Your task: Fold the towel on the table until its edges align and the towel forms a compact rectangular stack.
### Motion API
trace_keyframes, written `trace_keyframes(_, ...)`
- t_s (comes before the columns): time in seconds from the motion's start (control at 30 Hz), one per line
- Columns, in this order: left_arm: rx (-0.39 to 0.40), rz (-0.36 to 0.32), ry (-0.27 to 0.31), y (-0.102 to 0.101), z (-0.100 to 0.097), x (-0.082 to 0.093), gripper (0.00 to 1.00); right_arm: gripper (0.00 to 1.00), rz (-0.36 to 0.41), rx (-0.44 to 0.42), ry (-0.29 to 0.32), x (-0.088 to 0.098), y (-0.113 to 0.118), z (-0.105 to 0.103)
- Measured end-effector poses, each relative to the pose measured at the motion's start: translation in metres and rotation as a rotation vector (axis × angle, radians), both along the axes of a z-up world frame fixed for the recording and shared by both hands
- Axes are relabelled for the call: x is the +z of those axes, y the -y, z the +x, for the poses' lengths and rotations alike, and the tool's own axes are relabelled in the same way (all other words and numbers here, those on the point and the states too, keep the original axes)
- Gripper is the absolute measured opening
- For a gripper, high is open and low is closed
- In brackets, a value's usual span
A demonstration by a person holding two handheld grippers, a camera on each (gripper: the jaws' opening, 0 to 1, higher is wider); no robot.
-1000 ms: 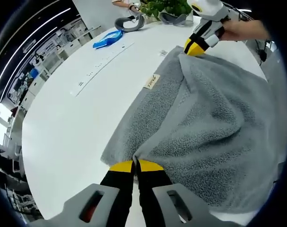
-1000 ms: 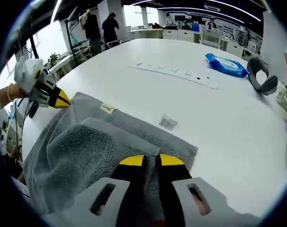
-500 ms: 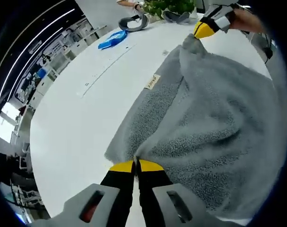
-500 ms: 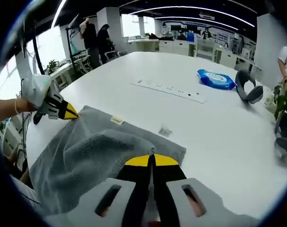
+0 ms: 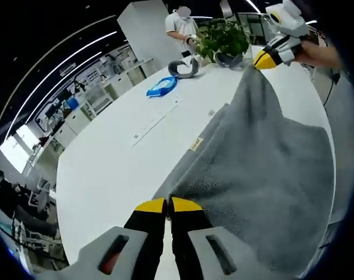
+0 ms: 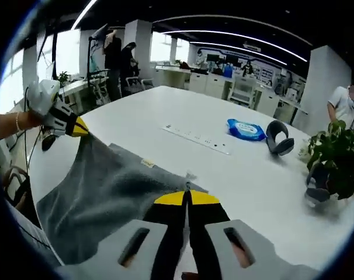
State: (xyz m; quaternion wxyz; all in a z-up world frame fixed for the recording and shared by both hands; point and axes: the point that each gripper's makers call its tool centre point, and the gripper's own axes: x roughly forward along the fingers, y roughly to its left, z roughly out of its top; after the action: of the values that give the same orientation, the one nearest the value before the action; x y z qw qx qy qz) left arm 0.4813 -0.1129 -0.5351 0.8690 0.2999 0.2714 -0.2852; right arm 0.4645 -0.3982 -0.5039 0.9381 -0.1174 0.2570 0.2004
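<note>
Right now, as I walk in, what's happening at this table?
A person is folding a grey towel on a white table, with a hand-held tool in each hand. The left tool is shut on one towel corner, and the right tool is shut on another. Both corners are raised off the table, so the towel hangs between them, not yet a compact stack.

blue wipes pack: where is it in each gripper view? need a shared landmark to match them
Left gripper view: blue wipes pack upper centre-left on the white table, beside the grey headset.
Right gripper view: blue wipes pack right of centre, just left of the headset.
Shared landmark: the long white strip, between pack and towel.
</note>
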Motion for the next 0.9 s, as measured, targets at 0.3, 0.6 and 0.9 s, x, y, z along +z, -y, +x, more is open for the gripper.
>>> trace_keyframes(0.3, -0.027, -0.040, 0.094, 0.008, -0.014, 0.064, 0.02, 0.00, 0.027, -0.049, 0.128, 0.054, 0.013, -0.013)
trace_keyframes(0.6, -0.034, -0.060, 0.111, 0.012, -0.015, 0.092, 0.03, 0.00, 0.099, -0.086, 0.170, 0.080, 0.026, -0.003)
trace_keyframes(0.9, -0.011, 0.015, -0.010, 0.007, 0.008, 0.034, 0.03, 0.00, 0.064, -0.060, 0.021, 0.017, 0.010, 0.019)
